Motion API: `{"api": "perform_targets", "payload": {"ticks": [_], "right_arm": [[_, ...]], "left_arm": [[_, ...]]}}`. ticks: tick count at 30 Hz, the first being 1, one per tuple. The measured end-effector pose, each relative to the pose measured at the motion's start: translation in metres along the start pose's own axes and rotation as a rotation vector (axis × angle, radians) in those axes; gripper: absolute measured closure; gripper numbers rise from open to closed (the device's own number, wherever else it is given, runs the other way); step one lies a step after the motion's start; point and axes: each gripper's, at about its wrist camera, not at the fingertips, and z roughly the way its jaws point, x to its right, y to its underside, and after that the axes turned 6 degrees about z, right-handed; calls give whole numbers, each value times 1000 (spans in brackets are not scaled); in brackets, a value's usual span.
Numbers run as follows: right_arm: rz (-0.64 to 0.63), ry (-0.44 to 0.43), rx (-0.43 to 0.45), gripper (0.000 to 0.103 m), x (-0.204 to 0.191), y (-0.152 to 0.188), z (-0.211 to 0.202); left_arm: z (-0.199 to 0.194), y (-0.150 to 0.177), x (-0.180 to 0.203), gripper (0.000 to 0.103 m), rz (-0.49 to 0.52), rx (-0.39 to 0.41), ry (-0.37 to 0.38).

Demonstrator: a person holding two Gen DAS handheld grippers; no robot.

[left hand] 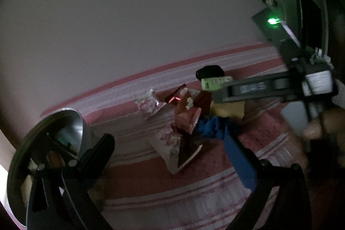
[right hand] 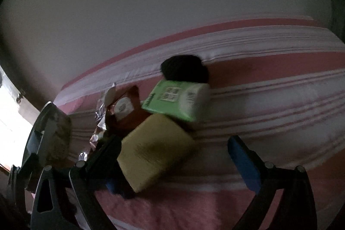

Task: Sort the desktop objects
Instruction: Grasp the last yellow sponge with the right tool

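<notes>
A heap of objects lies on a pink and white striped cloth [right hand: 269,83]. In the right wrist view my right gripper [right hand: 172,154] is open around a yellow block [right hand: 155,150]. Behind the block are a green and white carton [right hand: 179,98], a black object [right hand: 185,67] and a brown packet [right hand: 123,109]. In the left wrist view my left gripper [left hand: 170,148] is open and empty above floral packets [left hand: 168,143] and a red-brown packet [left hand: 187,115]. The right gripper's body [left hand: 269,87] reaches in from the right over the yellow block [left hand: 226,108]. A blue cloth [left hand: 211,126] lies beside it.
A shiny metal bowl [left hand: 73,122] holding some items stands at the left of the cloth, also in the right wrist view [right hand: 54,133]. A plain pale wall fills the background. A device with a green light [left hand: 272,21] is at the upper right.
</notes>
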Motion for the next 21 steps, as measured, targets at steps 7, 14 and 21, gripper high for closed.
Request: {"api": "perform_targets", "payload": {"ticks": [7,14,21], "right_arm": [[-161,91,-10,34,-34,2,17],[-136,-17,57,37,-8,2,-13],[-17,-95,251,36,24,-5,-52]], "left_arm": [[3,10,-7,0,-59,-52,32],[9,13,-9,1,-96,-85,69],[22,-22,-27,2,-237,-43,164]]}}
